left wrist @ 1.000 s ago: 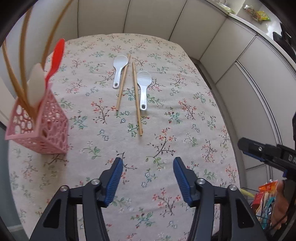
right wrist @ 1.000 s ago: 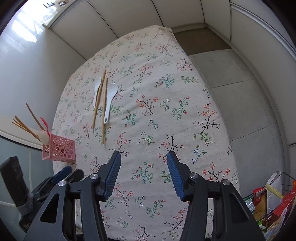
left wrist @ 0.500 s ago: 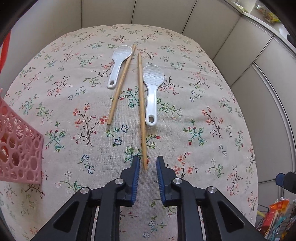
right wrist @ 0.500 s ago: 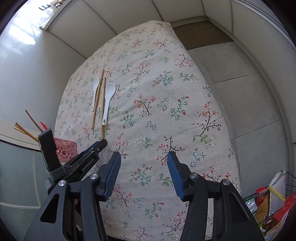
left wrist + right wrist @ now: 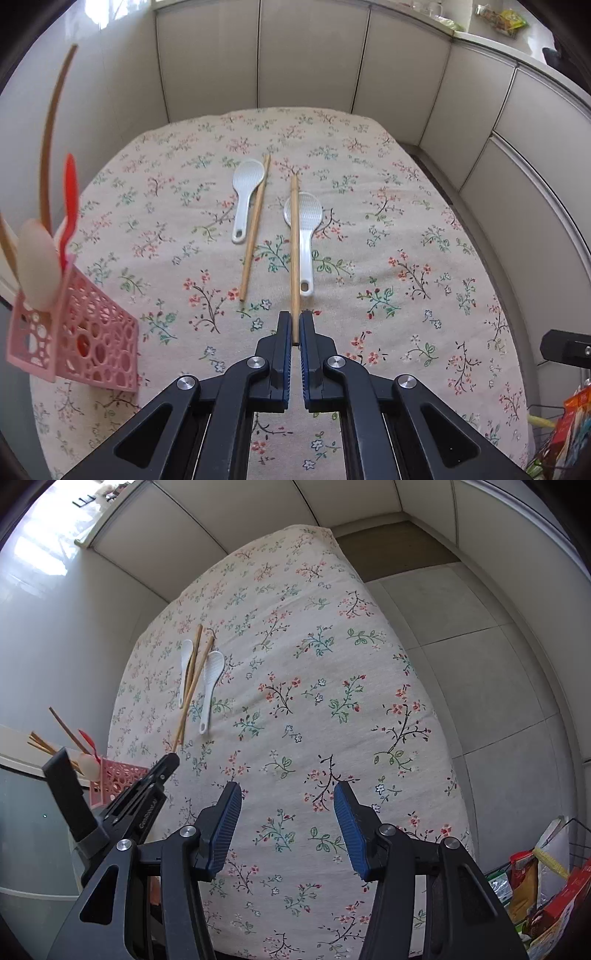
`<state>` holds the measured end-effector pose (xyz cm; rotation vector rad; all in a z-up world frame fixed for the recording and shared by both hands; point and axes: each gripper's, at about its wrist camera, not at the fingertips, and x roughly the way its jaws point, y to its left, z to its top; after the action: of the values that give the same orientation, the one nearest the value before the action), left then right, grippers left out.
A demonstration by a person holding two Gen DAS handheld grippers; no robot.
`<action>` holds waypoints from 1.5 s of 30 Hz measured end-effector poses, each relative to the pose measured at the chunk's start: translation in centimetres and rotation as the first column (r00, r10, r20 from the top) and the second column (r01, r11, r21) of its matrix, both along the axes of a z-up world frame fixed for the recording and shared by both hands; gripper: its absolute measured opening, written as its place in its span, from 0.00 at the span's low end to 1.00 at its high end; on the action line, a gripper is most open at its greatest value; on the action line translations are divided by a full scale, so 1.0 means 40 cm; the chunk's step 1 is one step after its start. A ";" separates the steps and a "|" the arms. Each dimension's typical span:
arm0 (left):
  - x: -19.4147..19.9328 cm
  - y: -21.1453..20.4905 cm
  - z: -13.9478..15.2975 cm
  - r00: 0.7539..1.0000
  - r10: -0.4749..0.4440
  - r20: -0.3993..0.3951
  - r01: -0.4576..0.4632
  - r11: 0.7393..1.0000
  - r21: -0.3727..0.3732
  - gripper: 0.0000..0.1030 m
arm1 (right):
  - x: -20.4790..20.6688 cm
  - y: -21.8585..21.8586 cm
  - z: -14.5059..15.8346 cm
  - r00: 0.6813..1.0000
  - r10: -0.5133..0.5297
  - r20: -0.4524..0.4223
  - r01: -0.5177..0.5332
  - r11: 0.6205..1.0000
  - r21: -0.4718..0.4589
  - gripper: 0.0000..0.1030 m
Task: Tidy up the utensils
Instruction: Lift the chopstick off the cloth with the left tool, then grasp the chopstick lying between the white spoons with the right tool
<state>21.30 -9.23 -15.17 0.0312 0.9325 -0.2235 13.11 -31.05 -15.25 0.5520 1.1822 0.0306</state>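
My left gripper (image 5: pixel 294 322) is closing tight on the near end of a wooden chopstick (image 5: pixel 294 243), and its pads press on the stick. This chopstick runs away from me past the left edge of a white rice spoon (image 5: pixel 306 236). A second chopstick (image 5: pixel 255 229) and another white spoon (image 5: pixel 246 192) lie just to the left on the floral tablecloth (image 5: pixel 388 258). The pink lattice basket (image 5: pixel 88 347) stands at the left and holds a red spoon (image 5: pixel 70 199), a pale spoon and several chopsticks. My right gripper (image 5: pixel 288 812) hovers open over the cloth with nothing between its fingers.
The right wrist view shows the left gripper (image 5: pixel 171 758) beside the pink basket (image 5: pixel 118 775), near the table's left edge. Panelled walls close in behind and to the left. Off the table's right side are a tiled floor (image 5: pixel 480 664) and a wire rack of snack packets (image 5: pixel 546 882).
My left gripper moved forward from beside the basket to the chopstick's near end and closed from wide open to shut on it. The right gripper has stayed put.
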 end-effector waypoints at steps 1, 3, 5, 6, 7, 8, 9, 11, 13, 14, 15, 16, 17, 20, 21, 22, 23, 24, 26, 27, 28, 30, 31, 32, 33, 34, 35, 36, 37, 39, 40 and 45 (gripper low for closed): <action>-0.011 0.004 0.020 1.000 -0.005 0.026 0.004 1.000 0.004 0.04 | 0.000 0.003 0.000 1.000 0.000 0.001 0.000 1.000 0.000 0.53; -0.030 0.013 0.056 0.997 -0.012 0.075 0.011 1.000 0.013 0.04 | 0.000 0.009 0.002 1.000 0.002 0.003 -0.002 1.000 0.001 0.53; -0.050 0.022 0.096 0.992 -0.022 0.125 0.020 1.000 0.015 0.04 | 0.001 0.014 0.003 1.000 0.004 0.004 -0.004 1.000 0.001 0.53; -0.063 0.028 0.118 0.988 -0.025 0.152 0.024 1.000 0.013 0.04 | 0.001 0.017 0.003 1.000 0.005 0.004 -0.005 1.000 0.001 0.53; -0.073 0.032 0.137 0.984 -0.027 0.174 0.025 1.000 0.011 0.04 | 0.001 0.020 0.003 1.000 0.006 0.004 -0.006 1.000 0.001 0.53; -0.085 0.040 0.157 0.979 -0.029 0.201 0.028 1.000 0.009 0.04 | 0.002 0.022 0.003 1.000 0.006 0.003 -0.006 1.000 0.001 0.53; -0.095 0.044 0.174 0.975 -0.032 0.220 0.032 0.999 0.006 0.04 | 0.003 0.024 0.002 1.000 0.007 0.002 -0.007 1.000 0.000 0.53; -0.115 0.056 0.204 0.967 -0.032 0.252 0.035 0.999 -0.007 0.04 | 0.003 0.027 0.002 1.000 0.006 0.000 -0.006 1.000 -0.001 0.53; -0.132 0.070 0.232 0.958 -0.031 0.285 0.038 0.999 -0.018 0.04 | 0.004 0.032 0.002 1.000 0.008 0.000 -0.008 1.000 0.000 0.53; -0.140 0.075 0.243 0.956 -0.031 0.293 0.041 0.999 -0.026 0.04 | 0.003 0.036 0.002 1.000 0.009 0.000 -0.009 1.000 -0.001 0.53; -0.147 0.083 0.253 0.953 -0.030 0.301 0.043 0.999 -0.034 0.04 | 0.003 0.038 0.002 1.000 0.010 0.000 -0.010 1.000 -0.002 0.53; -0.153 0.090 0.263 0.950 -0.028 0.310 0.043 0.998 -0.041 0.04 | 0.003 0.040 0.001 1.000 0.011 0.000 -0.011 1.000 -0.003 0.53; -0.157 0.096 0.272 0.948 -0.027 0.316 0.044 0.998 -0.046 0.04 | 0.003 0.043 0.001 1.000 0.013 0.000 -0.013 1.000 -0.005 0.53; -0.171 0.115 0.291 0.942 -0.021 0.335 0.044 0.997 -0.060 0.04 | 0.005 0.048 0.000 1.000 0.015 -0.002 -0.015 1.000 -0.009 0.53; -0.174 0.122 0.296 0.942 -0.019 0.336 0.043 0.997 -0.065 0.04 | 0.007 0.049 -0.001 1.000 0.016 -0.003 -0.016 1.000 -0.011 0.53; -0.176 0.128 0.300 0.941 -0.016 0.337 0.042 0.997 -0.070 0.04 | 0.008 0.050 -0.002 1.000 0.016 -0.004 -0.016 1.000 -0.012 0.53; -0.178 0.134 0.303 0.941 -0.011 0.339 0.038 0.996 -0.075 0.04 | 0.009 0.053 -0.002 1.000 0.017 -0.005 -0.017 1.000 -0.013 0.53; -0.185 0.147 0.310 0.940 -0.004 0.340 0.034 0.996 -0.082 0.04 | 0.011 0.055 -0.003 1.000 0.018 -0.006 -0.018 1.000 -0.014 0.53; -0.191 0.159 0.320 0.938 0.004 0.346 0.031 0.995 -0.094 0.04 | 0.016 0.062 -0.004 1.000 0.022 -0.004 -0.022 1.000 -0.014 0.53; -0.194 0.164 0.325 0.937 0.004 0.350 0.032 0.995 -0.097 0.04 | 0.020 0.066 -0.004 1.000 0.026 -0.003 -0.026 1.000 -0.012 0.53; -0.198 0.167 0.331 0.935 0.004 0.355 0.033 0.995 -0.099 0.04 | 0.026 0.073 -0.005 0.999 0.032 -0.001 -0.032 0.999 -0.008 0.53; -0.211 0.175 0.339 0.931 0.007 0.364 0.032 0.994 -0.101 0.04 | 0.043 0.090 -0.010 0.999 0.045 0.008 -0.046 0.999 0.010 0.53; -0.218 0.183 0.348 0.929 0.007 0.369 0.033 0.994 -0.101 0.04 | 0.056 0.102 -0.014 0.999 0.054 0.007 -0.054 0.998 0.013 0.53; -0.223 0.190 0.354 0.927 0.009 0.374 0.031 0.994 -0.101 0.04 | 0.071 0.116 -0.018 0.998 0.066 0.008 -0.067 0.998 0.014 0.53; -0.232 0.200 0.362 0.924 0.011 0.382 0.030 0.994 -0.101 0.04 | 0.087 0.133 -0.023 0.997 0.081 0.008 -0.081 0.997 0.018 0.53; -0.241 0.212 0.370 0.921 0.013 0.389 0.029 0.994 -0.102 0.04 | 0.107 0.153 -0.030 0.995 0.101 0.008 -0.101 0.995 0.024 0.53; -0.249 0.224 0.376 0.919 0.015 0.395 0.029 0.994 -0.104 0.04 | 0.128 0.173 -0.038 0.993 0.119 0.013 -0.120 0.992 0.037 0.53; -0.256 0.236 0.382 0.917 0.017 0.399 0.027 0.994 -0.105 0.04 | 0.150 0.192 -0.048 0.991 0.132 0.018 -0.132 0.990 0.052 0.53; -0.263 0.250 0.386 0.916 0.020 0.401 0.025 0.994 -0.107 0.04 | 0.169 0.212 -0.060 0.990 0.142 0.018 -0.142 0.987 0.068 0.52; -0.276 0.280 0.390 0.915 0.024 0.402 0.022 0.994 -0.109 0.04 | 0.212 0.257 -0.090 0.986 0.165 0.006 -0.165 0.981 0.103 0.45; -0.282 0.295 0.389 0.916 0.025 0.400 0.021 0.994 -0.110 0.04 | 0.233 0.280 -0.103 0.984 0.176 0.000 -0.175 0.979 0.106 0.39; -0.303 0.353 0.375 0.932 0.020 0.362 0.033 0.990 -0.139 0.04 | 0.320 0.373 -0.169 0.979 0.200 -0.024 -0.198 0.977 0.074 0.29</action>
<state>9.18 4.90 -0.17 -0.0559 0.5458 -0.2797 25.92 -16.11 -22.00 0.4958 1.2670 0.2372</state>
